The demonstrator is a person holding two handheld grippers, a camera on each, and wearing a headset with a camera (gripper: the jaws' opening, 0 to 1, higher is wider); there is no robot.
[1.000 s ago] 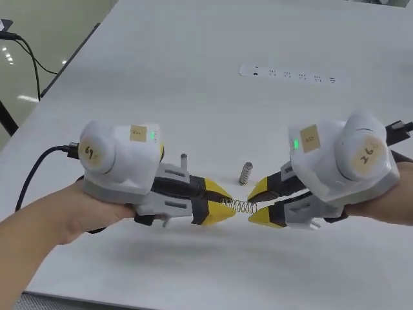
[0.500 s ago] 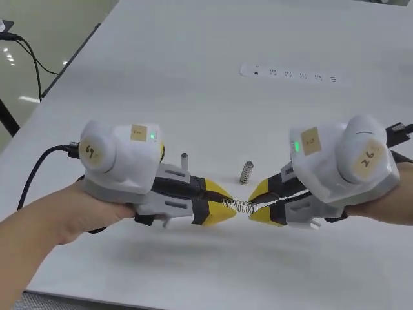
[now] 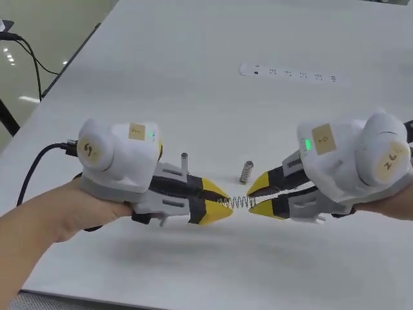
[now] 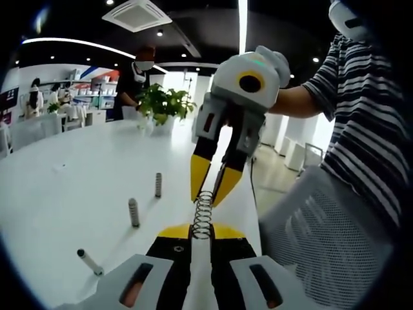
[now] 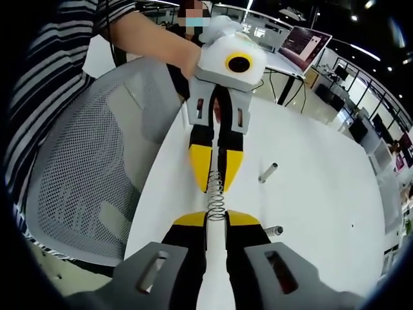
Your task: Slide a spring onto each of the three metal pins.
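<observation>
Bridging the two tools at the centre of the head view, the spring [image 3: 240, 203] hung clear of the table [image 3: 193, 64]. Its coils ran between the left gripper [image 3: 222, 205] at 9 o'clock and the right gripper [image 3: 257, 199] at 3 o'clock. We read the left gripper's jaws as closed on one end of the spring. The right gripper's jaws enclosed the other end, but we could not tell whether they pinched it or merely stood around it.

Just beyond the spring, at 12 o'clock, stood a loaded pin [image 3: 246, 172] with a spring on it. A bare pin [image 3: 184, 161] stood upright at 11 o'clock, close behind the left gripper. The left gripper view placed a lying pin [image 4: 89, 261] on its side at 8 o'clock.

Risks, as we judged them:
- The thin wire could over-stretch or kink if the hands drew apart.
- The spring could jump free if either grip slipped.
- The bulky left gripper could topple the bare pin if swung towards 12 o'clock.
- The lying pin could roll if nudged.

The table lay open towards 12 o'clock as far as the power strip [image 3: 290, 74]. Its near edge ran close at 6 o'clock, and the right gripper view showed a mesh chair [image 5: 97, 168] beyond it, so we judged a dropped spring could leave the table there. A cable [image 3: 39, 169] trailed at 9 o'clock.
</observation>
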